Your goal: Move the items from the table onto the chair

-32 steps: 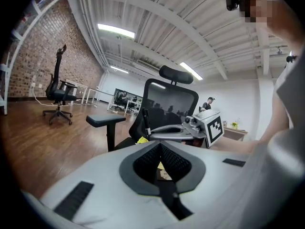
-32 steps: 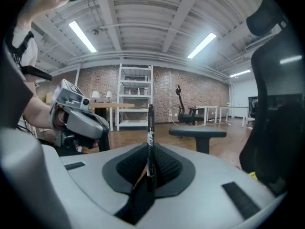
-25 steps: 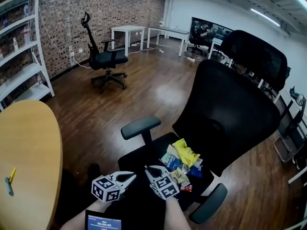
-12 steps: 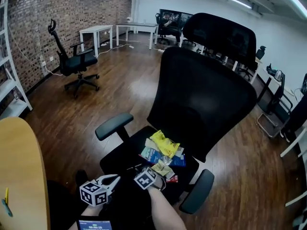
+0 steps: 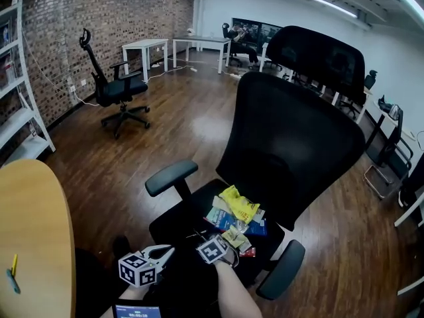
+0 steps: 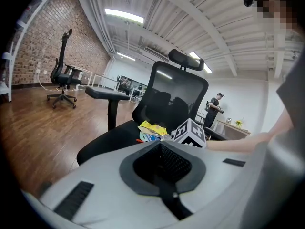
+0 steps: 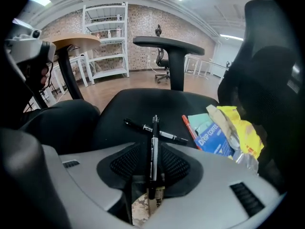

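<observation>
Jaws of right gripper [image 7: 153,144] just opened, pen [image 7: 153,159] loose between them on chair [image 7: 143,104]; left gripper [image 6: 159,143] closed, empty. I judge pen delivered.

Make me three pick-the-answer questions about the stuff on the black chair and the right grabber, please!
1. Where does the crinkly yellow plastic packet lie?
A) on the black mesh office chair's seat
B) on the round wooden table
C) on the floor

2. How many slim black pens show in the right gripper view?
A) one
B) two
C) five

3. How do the right gripper's jaws stand?
A) open
B) shut on a blue packet
C) shut on a red pen

Answers:
1 A: the packet sits in the pile on the seat.
2 B: one lies between the jaws, across another on the seat.
3 A: the jaws have just been opening, with that pen loose between them.
</observation>
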Available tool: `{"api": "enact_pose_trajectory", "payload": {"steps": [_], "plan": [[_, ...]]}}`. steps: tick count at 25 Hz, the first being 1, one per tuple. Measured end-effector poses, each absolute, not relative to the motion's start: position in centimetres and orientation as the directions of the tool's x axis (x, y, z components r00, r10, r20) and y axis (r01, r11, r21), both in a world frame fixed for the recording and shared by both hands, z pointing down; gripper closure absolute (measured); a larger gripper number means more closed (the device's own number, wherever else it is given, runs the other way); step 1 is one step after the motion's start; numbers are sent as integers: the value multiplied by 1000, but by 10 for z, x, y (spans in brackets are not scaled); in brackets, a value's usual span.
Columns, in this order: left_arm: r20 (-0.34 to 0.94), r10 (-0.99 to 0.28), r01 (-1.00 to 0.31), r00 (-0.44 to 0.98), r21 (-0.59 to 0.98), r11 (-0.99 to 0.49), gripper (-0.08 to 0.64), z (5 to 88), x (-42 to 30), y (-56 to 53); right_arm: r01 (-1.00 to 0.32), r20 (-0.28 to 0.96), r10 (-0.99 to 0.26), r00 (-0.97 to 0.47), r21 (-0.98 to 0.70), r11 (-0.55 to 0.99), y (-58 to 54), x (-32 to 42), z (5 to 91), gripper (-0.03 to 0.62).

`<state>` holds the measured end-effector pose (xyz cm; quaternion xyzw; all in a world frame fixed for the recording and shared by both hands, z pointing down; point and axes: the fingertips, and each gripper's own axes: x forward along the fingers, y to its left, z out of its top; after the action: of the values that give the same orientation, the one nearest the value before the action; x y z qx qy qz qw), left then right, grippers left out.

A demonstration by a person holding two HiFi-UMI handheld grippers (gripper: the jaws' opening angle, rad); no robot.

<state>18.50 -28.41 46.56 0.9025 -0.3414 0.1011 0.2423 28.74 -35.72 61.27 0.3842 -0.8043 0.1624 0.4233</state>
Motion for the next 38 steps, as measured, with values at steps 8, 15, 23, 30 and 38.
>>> {"api": "enact_pose_trajectory", "payload": {"steps": [8, 15, 23, 30, 38], "plan": [[353, -569, -670, 743, 372, -643, 554, 467, 183, -282, -775, 690, -607, -393, 107, 623, -367, 274, 556, 448], [312, -603, -679, 734, 350, -645, 554, 444, 171, -284, -778, 516, -691, -507, 71, 624, -362, 244, 509, 592], [239, -669, -711, 704, 251, -657, 554, 380, 138, -265, -659, 120, -655, -746, 10, 752, -342, 170, 383, 592], [78, -766, -758, 639, 235, -608, 554, 279, 62, -226, -383, -77, -379, -922, 61, 922, -273, 58, 253, 592], [-9, -902, -887, 431, 178, -426, 554, 230, -35, -175, -158, -107, -148, -983, 90, 983, -214, -34, 222, 591]]}}
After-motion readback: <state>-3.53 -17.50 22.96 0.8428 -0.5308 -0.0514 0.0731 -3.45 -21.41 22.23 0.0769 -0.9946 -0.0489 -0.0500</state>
